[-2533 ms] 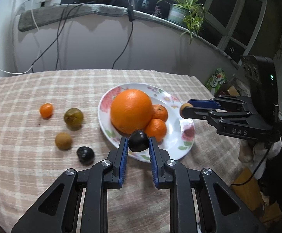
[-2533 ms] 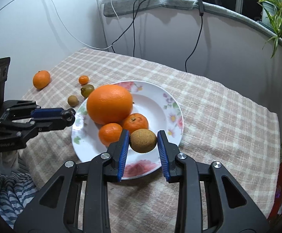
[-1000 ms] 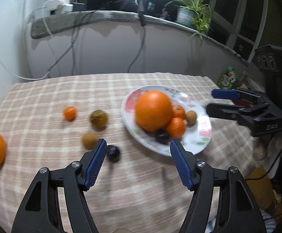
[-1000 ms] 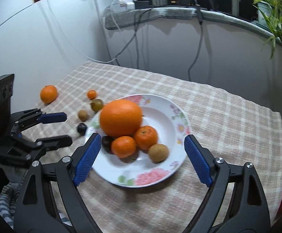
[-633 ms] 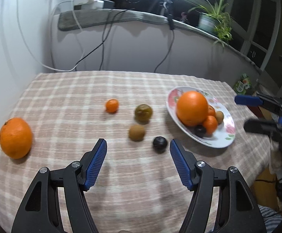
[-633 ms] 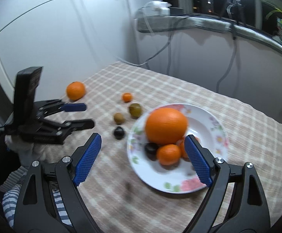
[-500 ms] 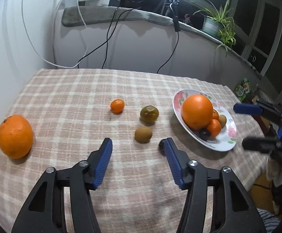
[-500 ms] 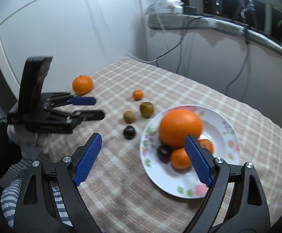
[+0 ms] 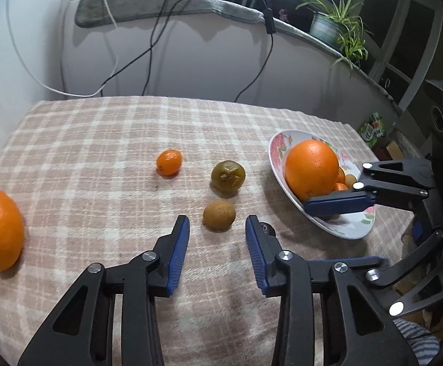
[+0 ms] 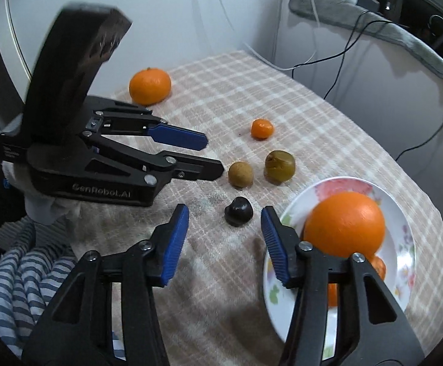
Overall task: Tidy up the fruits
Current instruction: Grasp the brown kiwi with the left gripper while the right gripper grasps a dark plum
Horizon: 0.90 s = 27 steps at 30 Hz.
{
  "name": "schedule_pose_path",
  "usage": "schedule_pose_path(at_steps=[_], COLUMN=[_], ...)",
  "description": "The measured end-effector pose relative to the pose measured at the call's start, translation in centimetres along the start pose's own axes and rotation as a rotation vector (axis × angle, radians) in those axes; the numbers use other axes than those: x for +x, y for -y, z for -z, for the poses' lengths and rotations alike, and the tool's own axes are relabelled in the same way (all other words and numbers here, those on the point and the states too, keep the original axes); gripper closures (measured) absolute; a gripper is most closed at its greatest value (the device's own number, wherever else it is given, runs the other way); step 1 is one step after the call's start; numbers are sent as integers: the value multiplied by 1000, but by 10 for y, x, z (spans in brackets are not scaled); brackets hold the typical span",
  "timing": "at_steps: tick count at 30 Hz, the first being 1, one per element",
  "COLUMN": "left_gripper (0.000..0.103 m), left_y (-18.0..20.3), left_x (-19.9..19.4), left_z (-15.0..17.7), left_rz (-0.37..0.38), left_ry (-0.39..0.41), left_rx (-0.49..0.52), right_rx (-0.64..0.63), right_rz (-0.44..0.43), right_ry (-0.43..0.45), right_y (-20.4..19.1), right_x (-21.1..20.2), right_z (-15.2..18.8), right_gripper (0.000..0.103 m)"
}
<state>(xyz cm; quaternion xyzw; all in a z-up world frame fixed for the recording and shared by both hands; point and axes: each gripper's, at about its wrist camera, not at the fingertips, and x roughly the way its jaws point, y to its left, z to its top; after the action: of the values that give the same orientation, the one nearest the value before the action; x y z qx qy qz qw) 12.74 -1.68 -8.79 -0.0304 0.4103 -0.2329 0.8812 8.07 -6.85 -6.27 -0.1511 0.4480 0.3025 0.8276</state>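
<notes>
on the checked tablecloth (image 9: 105, 140), the left gripper (image 9: 217, 227) hovers with jaws apart and closing, the brown fruit (image 9: 219, 215) just beyond its tips at 12 o'clock, untouched. the right gripper (image 10: 225, 218) is also closing, its pads clear of the dark fruit (image 10: 238, 212) between its tips. the flowered plate (image 10: 404, 238) with the big orange (image 10: 344, 224) lies at its 3 o'clock.

A floral plate (image 10: 404, 231) on a checked cloth holds a big orange (image 10: 344, 224) and smaller fruits. Left of the plate lie a dark plum (image 10: 238, 211), brown kiwi (image 10: 240, 174), greenish mandarin (image 10: 280, 165), kumquat (image 10: 262, 128) and, farthest, a tangerine (image 10: 150, 86).
</notes>
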Motion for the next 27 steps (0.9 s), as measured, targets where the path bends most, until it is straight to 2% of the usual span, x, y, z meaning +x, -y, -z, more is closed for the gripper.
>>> schedule_pose_path(at_steps=[7,21,27], left_gripper=[69,74,76], left_y=[0,-4,-5], left_x=[18,38,38], left_z=[-6,-7,-8], left_rz=[17,36,34], left_ry=[-37,-87,-85], left_rx=[22,30,29], right_rx=[-78,-184,-192], right_rz=[32,107,136], right_ry=[-78,-154,-178], right_y=[-6,-14,-10], right_x=[26,50,55], right_z=[-8,-13,-14], right_gripper=[62,66,76])
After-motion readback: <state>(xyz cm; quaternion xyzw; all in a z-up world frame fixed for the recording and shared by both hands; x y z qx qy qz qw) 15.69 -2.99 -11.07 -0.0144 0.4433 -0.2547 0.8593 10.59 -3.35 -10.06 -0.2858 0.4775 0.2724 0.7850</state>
